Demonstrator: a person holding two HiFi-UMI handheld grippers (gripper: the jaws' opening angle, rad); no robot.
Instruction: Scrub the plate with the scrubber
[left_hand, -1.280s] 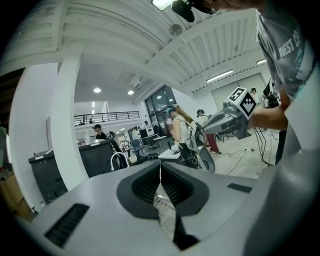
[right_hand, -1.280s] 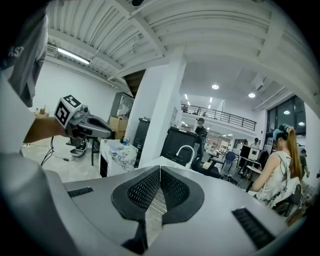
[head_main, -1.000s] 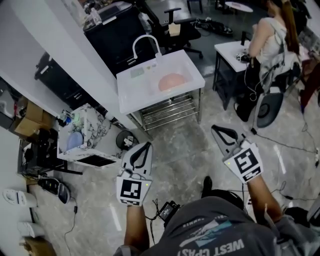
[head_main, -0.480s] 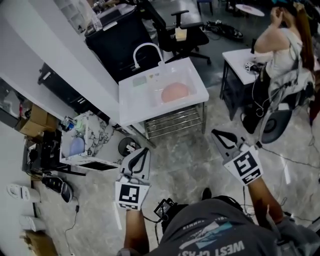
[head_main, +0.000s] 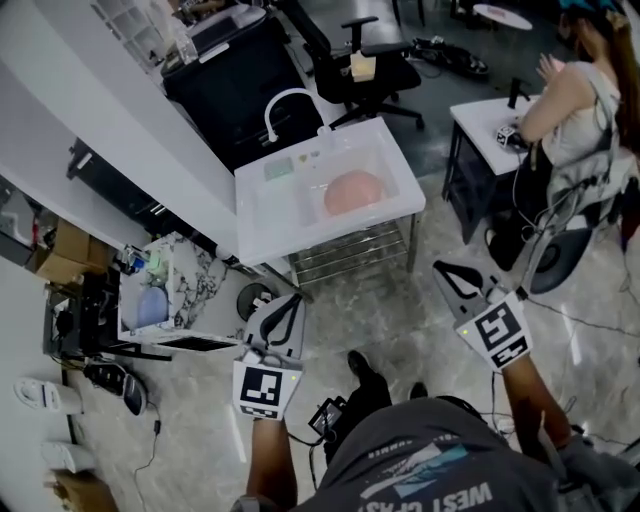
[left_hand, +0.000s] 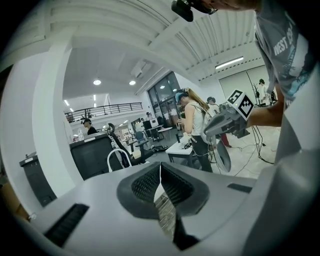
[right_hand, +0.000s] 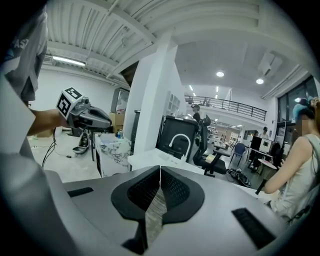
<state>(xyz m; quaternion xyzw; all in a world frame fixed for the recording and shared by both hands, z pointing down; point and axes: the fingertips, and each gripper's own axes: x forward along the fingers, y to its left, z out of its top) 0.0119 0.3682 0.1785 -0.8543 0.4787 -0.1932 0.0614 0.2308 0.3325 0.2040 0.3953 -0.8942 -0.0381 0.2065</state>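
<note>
In the head view a white sink table (head_main: 260, 225) with a curved white faucet (head_main: 290, 100) stands ahead of me on the floor. A pink plate (head_main: 352, 192) lies in its basin. Left of the basin on the table's top lies a pale green pad (head_main: 278, 170), perhaps the scrubber. My left gripper (head_main: 291, 299) is shut and empty, held over the floor short of the table's near left corner. My right gripper (head_main: 442, 268) is also shut and empty, short of the near right corner. In the right gripper view, the faucet (right_hand: 180, 140) shows beyond the shut jaws.
A marble-patterned cabinet (head_main: 190, 270) stands to the left of the sink table. Behind the table are a black counter (head_main: 225, 65) and an office chair (head_main: 370, 60). A person (head_main: 580, 110) sits at a white desk (head_main: 490, 125) on the right. Cables lie on the floor.
Both grippers have moved forward with me toward the sink table, which now sits lower and larger in the head view. My foot has come into view below. Both stay shut.
</note>
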